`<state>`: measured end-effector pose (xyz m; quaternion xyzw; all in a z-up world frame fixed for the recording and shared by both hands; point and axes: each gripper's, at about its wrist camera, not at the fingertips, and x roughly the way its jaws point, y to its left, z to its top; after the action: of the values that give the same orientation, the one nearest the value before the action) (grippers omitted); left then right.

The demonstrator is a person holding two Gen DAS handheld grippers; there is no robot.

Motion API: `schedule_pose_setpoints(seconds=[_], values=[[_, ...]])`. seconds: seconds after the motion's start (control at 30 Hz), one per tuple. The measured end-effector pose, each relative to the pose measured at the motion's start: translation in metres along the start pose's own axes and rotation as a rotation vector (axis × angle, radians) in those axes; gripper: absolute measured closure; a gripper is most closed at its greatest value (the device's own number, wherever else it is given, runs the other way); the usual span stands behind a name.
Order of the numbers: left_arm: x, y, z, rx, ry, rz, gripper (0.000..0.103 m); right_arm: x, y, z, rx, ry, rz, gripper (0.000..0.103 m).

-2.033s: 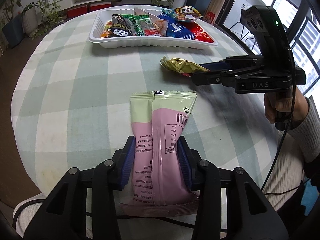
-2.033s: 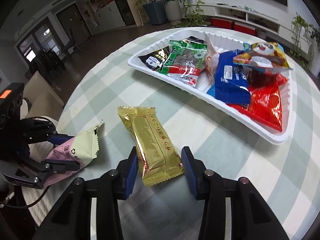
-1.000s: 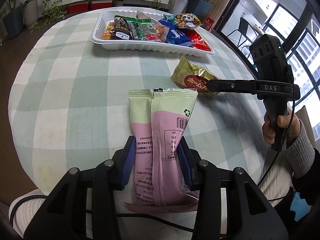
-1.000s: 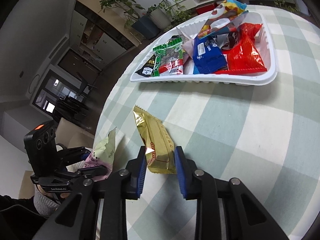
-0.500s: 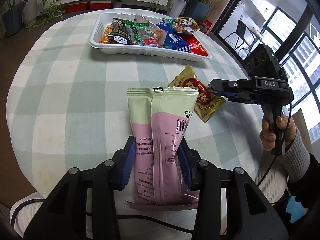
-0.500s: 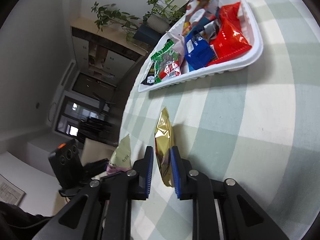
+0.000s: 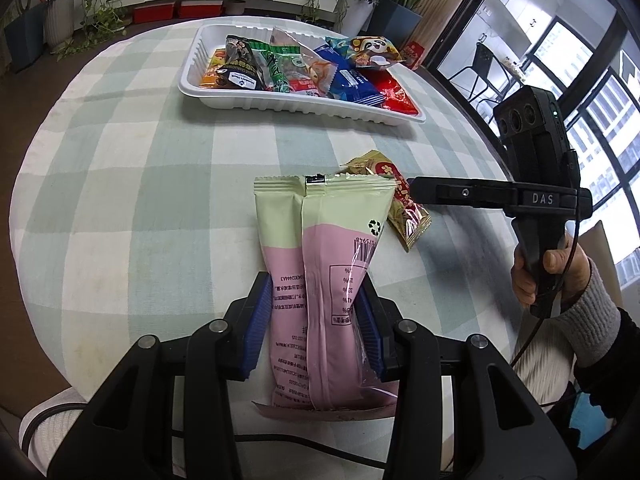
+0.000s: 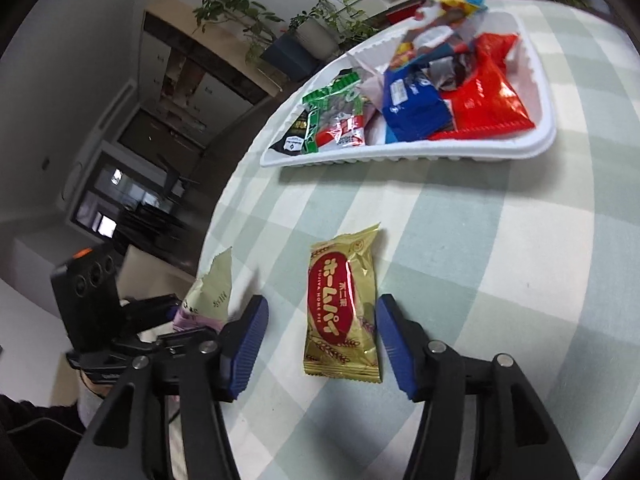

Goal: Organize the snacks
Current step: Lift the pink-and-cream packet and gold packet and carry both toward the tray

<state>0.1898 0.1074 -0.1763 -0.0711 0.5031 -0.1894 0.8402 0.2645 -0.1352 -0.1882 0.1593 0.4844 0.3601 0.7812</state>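
Observation:
My left gripper (image 7: 316,320) is shut on a pink and pale green snack packet (image 7: 320,240), held lengthways just above the table's near edge. A gold packet with a red label (image 8: 342,308) lies flat on the checked cloth, label up. My right gripper (image 8: 320,312) straddles it, and its jaws are opening, with neither blue pad touching the packet. In the left wrist view the gold packet (image 7: 404,204) peeks out behind the pink one, and the right gripper (image 7: 416,190) comes in from the right. A white tray (image 7: 304,104) full of snacks stands at the far side.
The round table (image 7: 120,200) carries a green and white checked cloth. A person's hand (image 7: 548,272) in a ribbed sleeve holds the right gripper's handle. The tray (image 8: 400,156) holds several packets in red, blue, green and black. Potted plants and low shelves stand beyond the table.
The right gripper was shut on the gold packet, held on edge. Now the packet lies flat, label up, and the jaws stand apart. The left gripper and its packet kept still.

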Motion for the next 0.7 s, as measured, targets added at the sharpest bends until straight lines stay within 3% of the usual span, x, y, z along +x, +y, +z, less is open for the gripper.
schedule_pose_setpoints(seconds=[0.27, 0.37, 0.47, 0.6, 0.7], values=[[0.001, 0.003, -0.003, -0.003, 0.005, 0.023, 0.064, 0.024, 0.042, -0.004, -0.260, 0.019, -0.312, 0.043], [0.001, 0.004, -0.003, -0.003, 0.007, 0.031, 0.065, 0.032, 0.051, -0.009, -0.339, 0.017, -0.411, 0.052], [0.003, 0.006, -0.004, -0.008, 0.007, 0.033, 0.065, 0.030, 0.049, -0.009, -0.336, 0.007, -0.424, 0.066], [0.003, 0.006, -0.003, -0.009, 0.004, 0.031, 0.065, 0.022, 0.043, -0.010, -0.276, 0.004, -0.367, 0.067], [0.001, 0.006, -0.002, -0.013, -0.001, 0.023, 0.065, 0.011, 0.033, -0.010, -0.188, -0.002, -0.274, 0.067]])
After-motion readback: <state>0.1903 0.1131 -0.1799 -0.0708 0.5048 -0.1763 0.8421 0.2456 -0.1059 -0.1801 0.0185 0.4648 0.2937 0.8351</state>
